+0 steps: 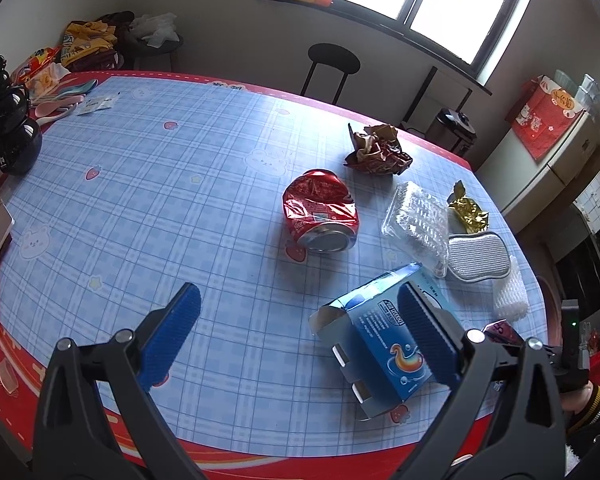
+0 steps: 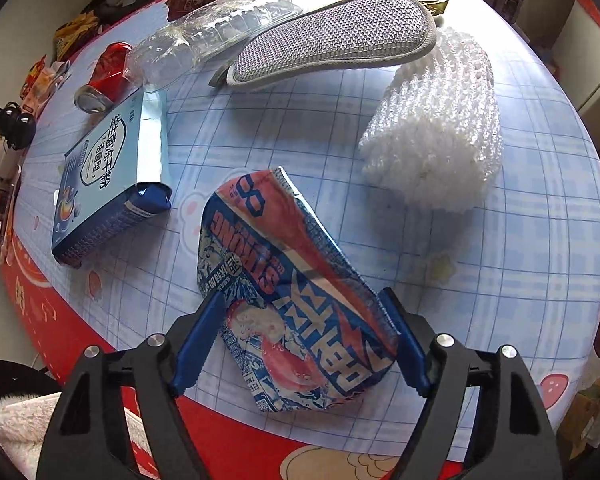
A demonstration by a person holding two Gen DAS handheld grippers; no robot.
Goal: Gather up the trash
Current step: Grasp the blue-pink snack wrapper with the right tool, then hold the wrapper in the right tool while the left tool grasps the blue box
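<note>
The right gripper [image 2: 300, 336] straddles the crushed pink-and-blue can [image 2: 296, 300] at six o'clock, pads seemingly pressing its sides to lift it, while the left gripper [image 1: 300, 320] hangs wide open, empty, its right finger overlapping the blue box [image 1: 376, 344].

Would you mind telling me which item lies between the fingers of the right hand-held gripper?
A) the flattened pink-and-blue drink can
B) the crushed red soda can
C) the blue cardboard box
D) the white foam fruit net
A: in the right wrist view, the right hand-held gripper has its blue fingers on either side of the flattened pink-and-blue drink can, while the other three items lie farther away on the table.
</note>
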